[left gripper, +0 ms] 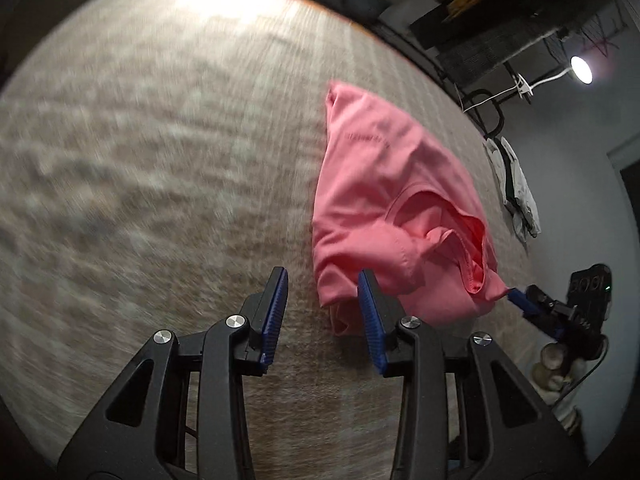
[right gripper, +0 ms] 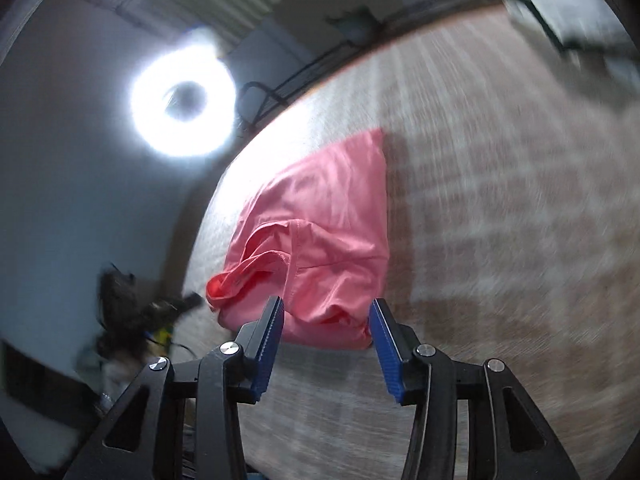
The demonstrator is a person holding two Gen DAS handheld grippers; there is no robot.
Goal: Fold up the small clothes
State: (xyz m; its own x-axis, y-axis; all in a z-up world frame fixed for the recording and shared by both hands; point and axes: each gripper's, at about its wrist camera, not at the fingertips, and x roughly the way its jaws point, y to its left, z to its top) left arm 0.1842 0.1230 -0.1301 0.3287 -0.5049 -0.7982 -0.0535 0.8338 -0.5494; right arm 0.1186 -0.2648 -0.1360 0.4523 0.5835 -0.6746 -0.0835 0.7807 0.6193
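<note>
A small pink garment (left gripper: 384,208) lies loosely folded on a beige woven tablecloth (left gripper: 160,160), its neck opening toward the near right. My left gripper (left gripper: 323,312) is open and empty, hovering just left of the garment's near corner. In the left wrist view my right gripper (left gripper: 520,300) sits at the garment's right edge, its blue fingertip touching the cloth. In the right wrist view the garment (right gripper: 320,232) lies just beyond my right gripper (right gripper: 326,340), which is open with nothing between its pads.
The tablecloth (right gripper: 500,220) extends right and far. A ring light (right gripper: 184,100) glows beyond the table edge. A lamp (left gripper: 582,69), dark shelving (left gripper: 500,32) and a hanging cloth (left gripper: 516,188) stand off the table's right side. Both views are motion-blurred.
</note>
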